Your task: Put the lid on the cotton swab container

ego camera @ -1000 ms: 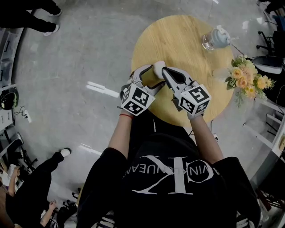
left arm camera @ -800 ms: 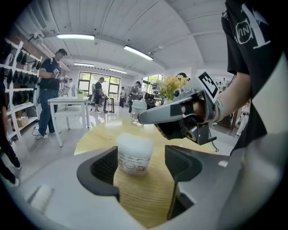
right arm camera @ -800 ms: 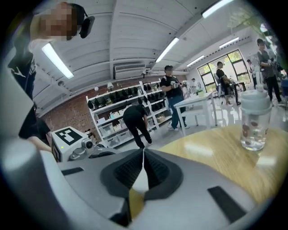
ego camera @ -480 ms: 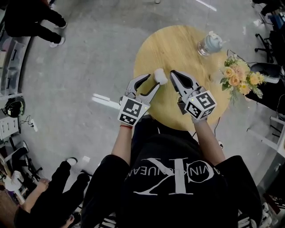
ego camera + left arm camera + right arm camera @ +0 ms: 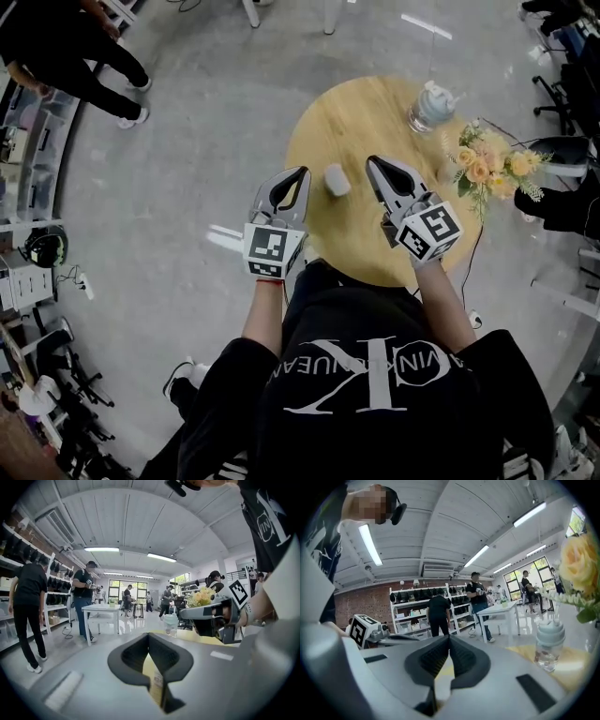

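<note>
The white cotton swab container (image 5: 336, 179) stands on the round wooden table (image 5: 375, 234) with its white lid on top. My left gripper (image 5: 301, 172) hovers just left of it, apart from it, its jaws closing fully with nothing between them (image 5: 149, 638). My right gripper (image 5: 371, 161) is just right of the container, also apart from it and shut on nothing (image 5: 449, 639). The container does not appear in either gripper view. Each gripper view shows the other gripper: the right gripper (image 5: 213, 617) and the left gripper (image 5: 370, 632).
A clear bottle with a pale cap (image 5: 432, 105) (image 5: 170, 623) (image 5: 547, 646) stands at the table's far side. A bunch of yellow and peach flowers (image 5: 489, 165) (image 5: 581, 566) is at the right rim. People stand by white tables and shelving around the room.
My left gripper has let go of the container, drawn back to the left and shut. The right gripper has moved away to the right. The container stays on the table.
</note>
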The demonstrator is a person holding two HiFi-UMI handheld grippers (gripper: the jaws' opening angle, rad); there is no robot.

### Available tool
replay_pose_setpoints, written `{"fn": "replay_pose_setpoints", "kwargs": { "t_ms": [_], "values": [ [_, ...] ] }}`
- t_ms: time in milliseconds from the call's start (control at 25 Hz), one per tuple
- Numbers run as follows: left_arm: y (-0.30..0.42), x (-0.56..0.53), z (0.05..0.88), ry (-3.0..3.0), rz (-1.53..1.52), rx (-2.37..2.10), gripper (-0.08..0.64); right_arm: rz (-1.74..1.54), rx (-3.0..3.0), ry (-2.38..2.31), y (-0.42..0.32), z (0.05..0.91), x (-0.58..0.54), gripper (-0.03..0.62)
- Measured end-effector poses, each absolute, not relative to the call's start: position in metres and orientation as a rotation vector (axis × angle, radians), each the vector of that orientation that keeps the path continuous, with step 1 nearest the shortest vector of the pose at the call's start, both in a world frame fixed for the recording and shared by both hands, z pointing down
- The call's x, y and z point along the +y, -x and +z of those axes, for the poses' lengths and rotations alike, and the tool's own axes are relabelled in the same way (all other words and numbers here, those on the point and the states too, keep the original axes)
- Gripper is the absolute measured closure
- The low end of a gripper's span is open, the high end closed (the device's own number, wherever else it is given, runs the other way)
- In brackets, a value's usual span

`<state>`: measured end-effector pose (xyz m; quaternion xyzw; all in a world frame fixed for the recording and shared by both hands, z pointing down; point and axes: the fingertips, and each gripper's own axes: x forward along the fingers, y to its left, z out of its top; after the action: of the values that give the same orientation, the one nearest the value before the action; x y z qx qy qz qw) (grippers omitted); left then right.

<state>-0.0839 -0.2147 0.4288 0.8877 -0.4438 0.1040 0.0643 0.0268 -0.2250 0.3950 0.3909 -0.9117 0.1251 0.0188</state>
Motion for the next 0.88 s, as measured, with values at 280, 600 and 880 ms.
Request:
{"fn": "replay_pose_setpoints", "kwargs": {
  "t_ms": [280,600,880],
  "values": [
    [0.093,-0.223,0.401,-2.686,0.254,-1.419,0.548,0.294,-2.860,-1.234,-0.029,0.371,-0.230,0.576],
    [0.113,-0.227,0.380,-2.629,0.181,-1.523,0.548,0.254,-2.834,-1.250,-0.033,0.361,-0.233,0.575],
    [0.122,-0.227,0.372,-2.616,0.155,-1.577,0.548,0.244,-2.860,-1.253,-0.033,0.351,-0.236,0.575]
  ]
}}
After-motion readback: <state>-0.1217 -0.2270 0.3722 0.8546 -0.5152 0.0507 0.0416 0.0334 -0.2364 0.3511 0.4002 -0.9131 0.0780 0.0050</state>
